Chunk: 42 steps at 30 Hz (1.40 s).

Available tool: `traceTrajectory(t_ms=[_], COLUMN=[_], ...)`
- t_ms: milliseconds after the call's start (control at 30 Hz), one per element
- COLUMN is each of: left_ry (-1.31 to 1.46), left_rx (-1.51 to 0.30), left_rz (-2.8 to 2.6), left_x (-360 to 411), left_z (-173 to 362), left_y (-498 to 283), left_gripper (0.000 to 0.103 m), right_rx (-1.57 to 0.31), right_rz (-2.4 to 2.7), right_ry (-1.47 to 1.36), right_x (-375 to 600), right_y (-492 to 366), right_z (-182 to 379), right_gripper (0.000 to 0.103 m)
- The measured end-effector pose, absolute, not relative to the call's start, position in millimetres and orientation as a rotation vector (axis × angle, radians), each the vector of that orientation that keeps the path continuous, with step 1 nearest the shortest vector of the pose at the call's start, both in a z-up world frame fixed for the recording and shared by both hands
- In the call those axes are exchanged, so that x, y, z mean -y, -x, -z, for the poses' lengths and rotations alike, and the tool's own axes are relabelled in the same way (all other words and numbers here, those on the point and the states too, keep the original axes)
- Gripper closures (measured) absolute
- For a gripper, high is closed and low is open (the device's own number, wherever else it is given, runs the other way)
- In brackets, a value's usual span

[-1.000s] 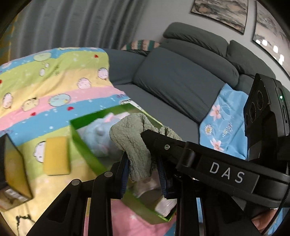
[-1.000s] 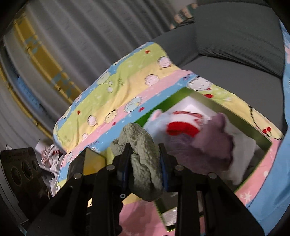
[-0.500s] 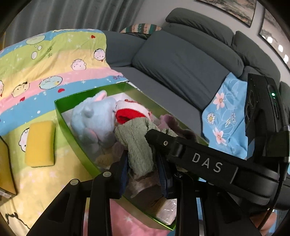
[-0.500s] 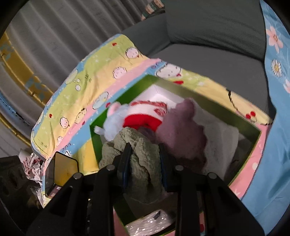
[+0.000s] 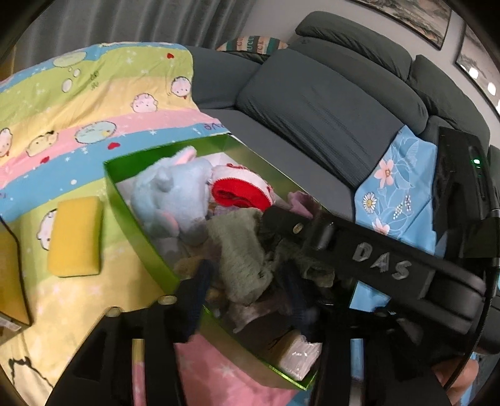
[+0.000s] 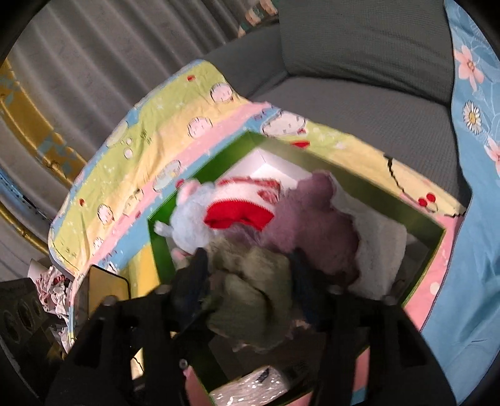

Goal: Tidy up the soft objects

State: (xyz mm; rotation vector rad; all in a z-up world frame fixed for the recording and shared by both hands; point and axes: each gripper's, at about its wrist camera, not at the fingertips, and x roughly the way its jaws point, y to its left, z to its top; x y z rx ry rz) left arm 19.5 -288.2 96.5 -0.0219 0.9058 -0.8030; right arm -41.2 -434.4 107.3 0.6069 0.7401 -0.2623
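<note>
Already the green box (image 5: 137, 218) holds several plush toys, both tongs, left (image 5: 247, 281) and right (image 6: 250, 274), gape over the olive cloth (image 6: 253, 296) lying inside, while a yellow sponge (image 5: 76, 231) waits outside on the blanket (image 5: 93, 103).

Grey sofa (image 5: 318, 103) runs across the background, a striped cushion (image 5: 253, 43) at its far corner and a blue floral cloth (image 5: 397, 187) draped over the seat edge. Cartoon-print striped blanket (image 5: 93, 103) covers the surface in front of it. Grey curtains (image 6: 103, 65) hang behind; framed pictures (image 5: 403, 12) on the wall above the sofa.
</note>
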Motion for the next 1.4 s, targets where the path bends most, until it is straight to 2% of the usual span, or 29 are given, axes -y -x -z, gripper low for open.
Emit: traceTrajectory(t_ms=[33, 100, 200, 433, 833, 1067, 1167, 1200, 1400], left_ry=[0.028, 0.042, 0.055, 0.093, 0.143, 0.175, 0.186, 0.187, 0.192], left_rx=[-0.902, -0.891, -0.872, -0.837, -0.827, -0.852, -0.880, -0.893, -0.906], left_rz=[0.802, 0.803, 0.778, 0.713, 0.494, 0.326, 0.294, 0.288, 0.261], left_x=[286, 280, 267, 224, 136, 91, 77, 72, 58], left_z=[-99, -104, -112, -121, -112, -95, -85, -81, -74], left_y=[-19, -17, -10, 4, 19, 16, 16, 15, 14], left_gripper=[0.034, 0.025, 0.019, 0.018, 0.018, 0.018, 0.018, 0.018, 0.018], right_rx=[-0.726, -0.688, -0.631, -0.602, -0.580, -0.664, -0.740, -0.772, -0.949], right_rz=[0.266, 0.271, 0.267, 0.280, 0.215, -0.010, -0.068, -0.077, -0.018], right_ry=[-0.603, -0.594, -0.595, -0.545, -0.449, -0.442, -0.403, -0.381, -0.375], right_x=[434, 434, 433, 420, 376, 325, 301, 292, 273], right_y=[43, 49, 58, 69, 75, 47, 24, 14, -45], right_z=[-111, -118, -128, -143, -160, -152, -139, -133, -90], right_gripper=[0.032, 0.024, 0.016, 0.012, 0.012, 0.012, 0.020, 0.027, 0.031])
